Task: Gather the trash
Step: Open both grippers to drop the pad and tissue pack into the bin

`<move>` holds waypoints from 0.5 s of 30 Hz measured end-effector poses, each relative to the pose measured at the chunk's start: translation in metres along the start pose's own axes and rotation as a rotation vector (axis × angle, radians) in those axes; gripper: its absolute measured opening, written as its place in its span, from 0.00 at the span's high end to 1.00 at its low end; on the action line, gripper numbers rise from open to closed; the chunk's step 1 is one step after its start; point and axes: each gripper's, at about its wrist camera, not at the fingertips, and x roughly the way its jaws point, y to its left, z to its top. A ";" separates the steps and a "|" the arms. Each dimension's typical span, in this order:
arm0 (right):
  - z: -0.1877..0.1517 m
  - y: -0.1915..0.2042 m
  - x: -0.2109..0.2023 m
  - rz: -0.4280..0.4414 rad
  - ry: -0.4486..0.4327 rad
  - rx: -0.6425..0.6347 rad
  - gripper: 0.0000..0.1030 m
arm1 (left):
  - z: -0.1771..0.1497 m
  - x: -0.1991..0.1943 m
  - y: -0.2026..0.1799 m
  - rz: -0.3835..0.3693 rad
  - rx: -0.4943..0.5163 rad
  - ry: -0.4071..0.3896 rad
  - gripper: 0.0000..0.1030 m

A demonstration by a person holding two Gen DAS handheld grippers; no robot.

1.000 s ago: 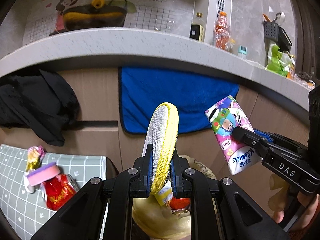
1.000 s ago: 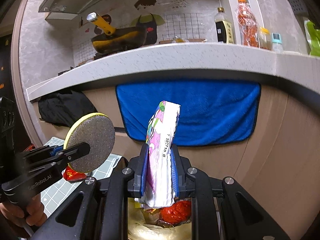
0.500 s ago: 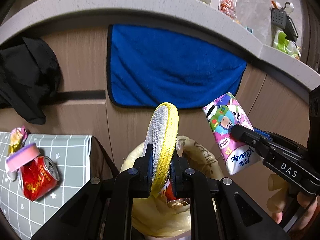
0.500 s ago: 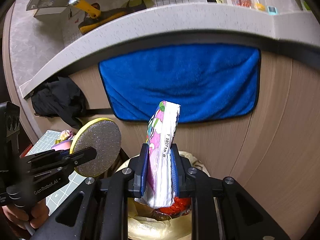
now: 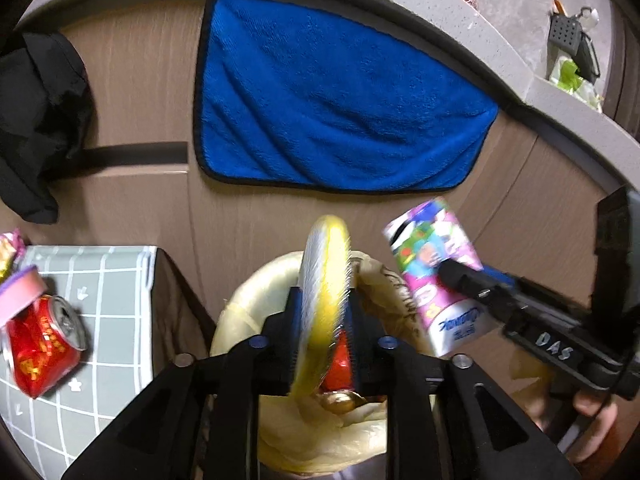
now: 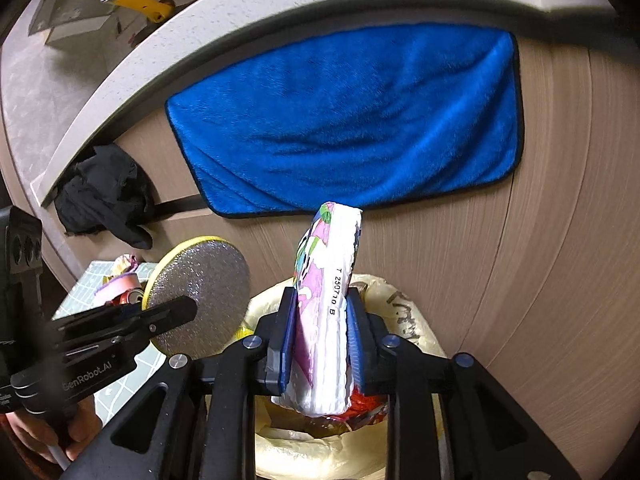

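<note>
On the checked mat (image 5: 108, 280) at far left, a crushed red can (image 5: 40, 344) lies near the mat's right edge with a pink-lidded item on top of it. Your left gripper (image 5: 322, 312) is clamped on a round yellow-rimmed scrubbing pad (image 5: 324, 276), held edge-up over the trash bag (image 5: 256, 300), whose yellowish rim sits directly below, red trash already inside. Your right gripper (image 6: 322, 332) pinches a tissue pack (image 6: 328, 304) upright, above the same bag's right side. A blue towel (image 5: 332, 104) hangs on the cabinet front behind both.
</note>
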 end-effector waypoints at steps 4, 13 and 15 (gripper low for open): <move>-0.004 0.001 0.004 -0.016 0.009 0.006 0.71 | 0.002 -0.005 0.006 -0.053 -0.030 -0.011 0.58; -0.003 0.016 -0.008 -0.014 -0.019 0.016 0.70 | 0.001 -0.053 0.044 0.079 -0.051 -0.098 0.58; -0.004 0.024 -0.011 -0.003 -0.027 0.012 0.70 | -0.003 -0.064 0.059 0.108 -0.064 -0.111 0.58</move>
